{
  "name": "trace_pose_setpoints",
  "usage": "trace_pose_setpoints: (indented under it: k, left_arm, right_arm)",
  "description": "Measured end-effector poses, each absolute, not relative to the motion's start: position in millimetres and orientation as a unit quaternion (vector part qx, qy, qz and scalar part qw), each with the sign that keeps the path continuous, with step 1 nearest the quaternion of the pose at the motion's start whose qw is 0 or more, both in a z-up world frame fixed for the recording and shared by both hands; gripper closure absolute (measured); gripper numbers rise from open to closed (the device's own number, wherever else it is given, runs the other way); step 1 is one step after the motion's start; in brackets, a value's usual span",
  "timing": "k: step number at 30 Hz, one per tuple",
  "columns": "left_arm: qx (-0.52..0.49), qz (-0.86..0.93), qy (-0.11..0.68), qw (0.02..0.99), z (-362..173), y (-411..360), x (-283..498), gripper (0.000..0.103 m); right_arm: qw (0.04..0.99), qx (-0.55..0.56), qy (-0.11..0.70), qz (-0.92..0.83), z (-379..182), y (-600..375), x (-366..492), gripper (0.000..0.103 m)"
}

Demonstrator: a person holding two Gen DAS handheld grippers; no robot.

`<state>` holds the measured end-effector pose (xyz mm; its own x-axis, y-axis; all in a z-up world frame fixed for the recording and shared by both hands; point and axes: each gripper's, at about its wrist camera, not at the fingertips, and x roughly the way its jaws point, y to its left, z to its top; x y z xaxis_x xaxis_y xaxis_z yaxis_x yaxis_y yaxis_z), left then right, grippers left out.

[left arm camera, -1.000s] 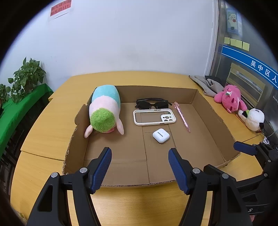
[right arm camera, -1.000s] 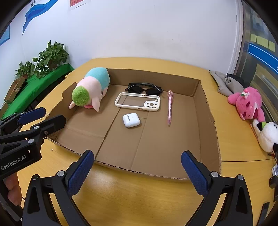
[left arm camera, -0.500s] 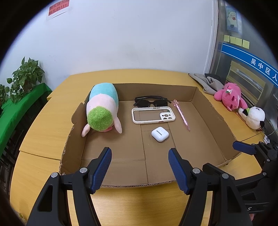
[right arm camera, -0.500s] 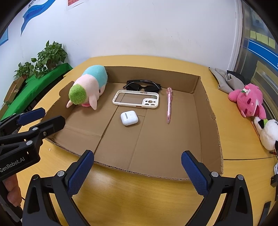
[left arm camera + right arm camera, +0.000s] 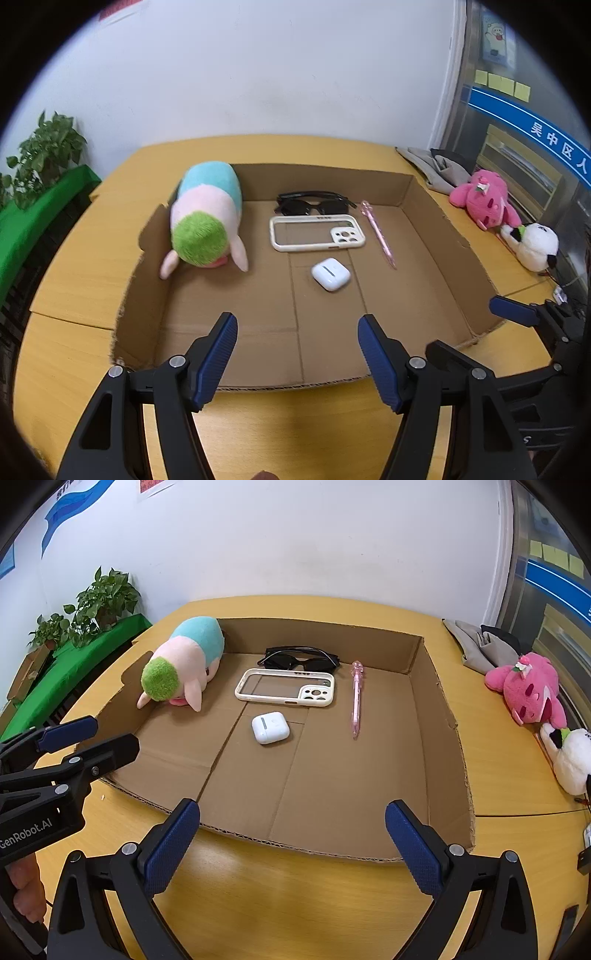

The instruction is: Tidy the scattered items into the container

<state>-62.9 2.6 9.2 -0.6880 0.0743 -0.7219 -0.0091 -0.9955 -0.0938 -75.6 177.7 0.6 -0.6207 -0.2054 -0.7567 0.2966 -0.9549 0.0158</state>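
Shallow corrugated cardboard tray (image 5: 436,236) at frame centre holds five things: one fuzzy plush (image 5: 205,225), glossy sunglasses (image 5: 314,204), cream phone case (image 5: 317,233), pink pen (image 5: 378,233), smooth earbud case (image 5: 330,274); both grippers' fingers (image 5: 218,356) (image 5: 171,847) gape empty

Left gripper (image 5: 297,345) jaws apart, nothing between them, over the near edge of the cardboard box (image 5: 436,218). In the box: plush toy (image 5: 205,225) at the left wall, sunglasses (image 5: 314,205) by the far wall, phone case (image 5: 317,232) just in front, pink pen (image 5: 378,232) right of it, earbuds case (image 5: 330,274) mid-floor. Right gripper (image 5: 517,314) at the box's near right corner.
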Motion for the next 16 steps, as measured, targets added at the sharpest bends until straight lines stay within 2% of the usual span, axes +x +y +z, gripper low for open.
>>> trace_pose_setpoints:
  k: [4, 7, 16]
  left_arm:
    - [-0.392, 0.919, -0.042, 0.028, 8.7, 5.1, -62.1, 0.035]
    - [-0.385, 0.922, -0.033, 0.034, 10.5, 8.9, -59.7, 0.023]
    - [-0.375, 0.927, -0.020, 0.018, 15.1, 13.4, -51.4, 0.023]
  right_arm:
    - [0.139, 0.413, 0.056, -0.898, -0.1, 178.9, -76.0, 0.001]
    - [0.138, 0.416, 0.055, -0.897, -1.5, 179.5, -76.0, 0.001]
    - [0.138, 0.416, 0.059, -0.897, -2.5, 177.0, -72.1, 0.001]
